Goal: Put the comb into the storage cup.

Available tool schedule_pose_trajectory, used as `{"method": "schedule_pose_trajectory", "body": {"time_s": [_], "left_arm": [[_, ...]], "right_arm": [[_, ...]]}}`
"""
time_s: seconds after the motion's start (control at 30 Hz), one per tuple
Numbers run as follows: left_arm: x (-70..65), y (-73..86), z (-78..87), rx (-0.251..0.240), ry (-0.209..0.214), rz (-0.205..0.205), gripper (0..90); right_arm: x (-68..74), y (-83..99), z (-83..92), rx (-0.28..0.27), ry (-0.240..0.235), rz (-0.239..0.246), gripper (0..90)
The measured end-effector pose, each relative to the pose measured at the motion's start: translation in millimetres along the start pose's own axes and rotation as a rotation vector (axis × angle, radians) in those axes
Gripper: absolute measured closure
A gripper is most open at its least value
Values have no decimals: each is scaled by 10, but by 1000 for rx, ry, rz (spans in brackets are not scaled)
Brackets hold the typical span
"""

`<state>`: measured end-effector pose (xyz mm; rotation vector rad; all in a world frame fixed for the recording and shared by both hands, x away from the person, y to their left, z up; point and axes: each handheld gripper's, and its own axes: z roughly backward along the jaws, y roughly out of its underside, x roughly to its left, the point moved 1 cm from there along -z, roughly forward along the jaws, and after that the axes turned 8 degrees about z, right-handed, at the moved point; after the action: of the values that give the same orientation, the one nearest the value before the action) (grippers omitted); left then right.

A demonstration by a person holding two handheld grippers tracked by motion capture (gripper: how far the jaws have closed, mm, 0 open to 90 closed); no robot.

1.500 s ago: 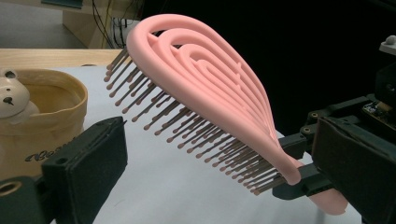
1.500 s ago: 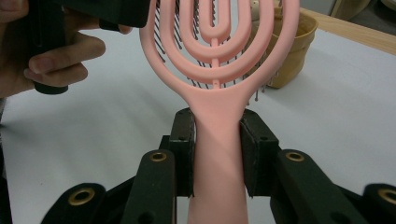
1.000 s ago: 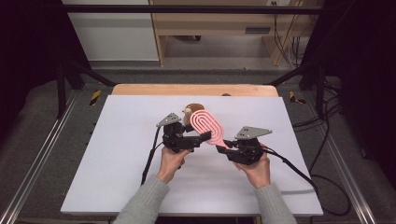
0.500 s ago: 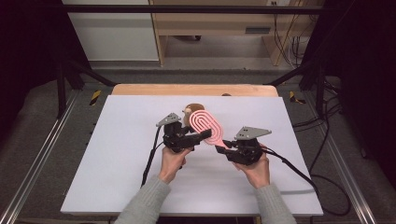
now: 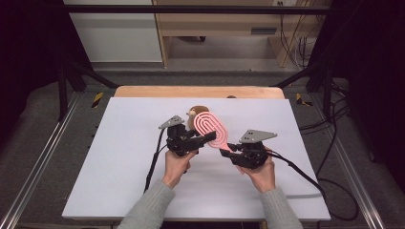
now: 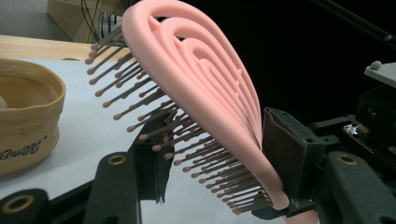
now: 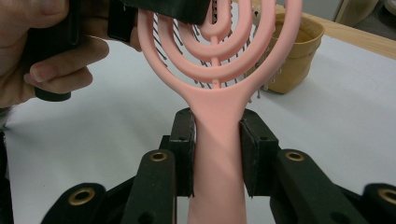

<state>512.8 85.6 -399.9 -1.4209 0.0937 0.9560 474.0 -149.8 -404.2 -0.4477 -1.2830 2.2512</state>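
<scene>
A pink hairbrush (image 5: 210, 126) with looped ribs and brown bristles is held above the white table (image 5: 119, 157). My right gripper (image 5: 224, 150) is shut on its handle (image 7: 218, 154), one pad on each side. My left gripper (image 5: 208, 138) reaches in from the left across the brush head (image 6: 201, 84). Its jaws have just been closing with the head between them. One pad lies on the smooth back, and the other pad (image 6: 156, 161) meets the bristle tips. In the right gripper view the left gripper's jaw covers the top of the head.
A tan round pouch (image 5: 193, 113) with lettering stands open on the table just behind the brush, and it is also in the left gripper view (image 6: 23, 126). A wooden strip (image 5: 196, 91) edges the table's far side. Black cables trail from both grippers.
The left gripper's jaws have narrowed onto the brush head. Both hands and the brush have stayed where they were.
</scene>
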Motion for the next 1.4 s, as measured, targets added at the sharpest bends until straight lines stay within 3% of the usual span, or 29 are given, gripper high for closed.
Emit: {"method": "schedule_pose_trajectory", "body": {"time_s": [0.7,1.07,1.4], "left_arm": [[-71,-8,13,-31,54,26,574],[-176,1,12,-54,91,-11,621],[-238,3,24,-67,94,-53,628]], "right_arm": [[8,5,-18,2,-13,-4,714],[8,7,-30,2,-30,-9,715],[8,4,-28,-7,-39,-13,708]]}}
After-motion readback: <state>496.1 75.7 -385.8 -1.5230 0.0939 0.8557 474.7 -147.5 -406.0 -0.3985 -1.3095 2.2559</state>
